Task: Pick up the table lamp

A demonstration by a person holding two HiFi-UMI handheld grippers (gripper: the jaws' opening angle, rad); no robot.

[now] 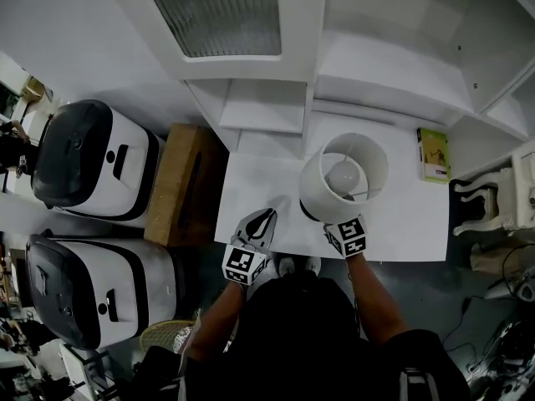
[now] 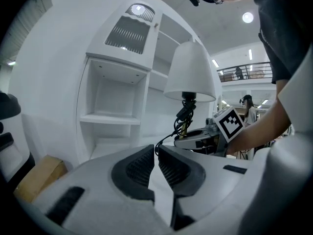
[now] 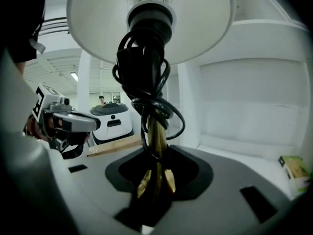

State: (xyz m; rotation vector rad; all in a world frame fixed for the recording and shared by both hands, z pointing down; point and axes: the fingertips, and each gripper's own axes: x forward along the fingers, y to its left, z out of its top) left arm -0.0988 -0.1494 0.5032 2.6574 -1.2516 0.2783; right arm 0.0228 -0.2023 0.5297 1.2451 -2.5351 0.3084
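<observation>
The right gripper (image 3: 156,179) has its jaws pinching the lamp (image 1: 343,176) low on its thin brass stem (image 3: 154,141), upright over the desk (image 1: 401,215) near its front edge. The left gripper (image 2: 156,166) has its jaws pressed together on nothing. The lamp looks light but top-heavy under its shade (image 3: 146,18), and the stem looks slick, so a firm, low hold suits it.

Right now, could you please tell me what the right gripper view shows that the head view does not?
Only the right gripper view: the right gripper shut on the lamp's brass stem, with the black cord coiled round it beneath the shade. Only the head view: the bulb, seen from above inside the shade. Both: the shade, the left gripper beside the lamp, and the green box at the far right.
</observation>
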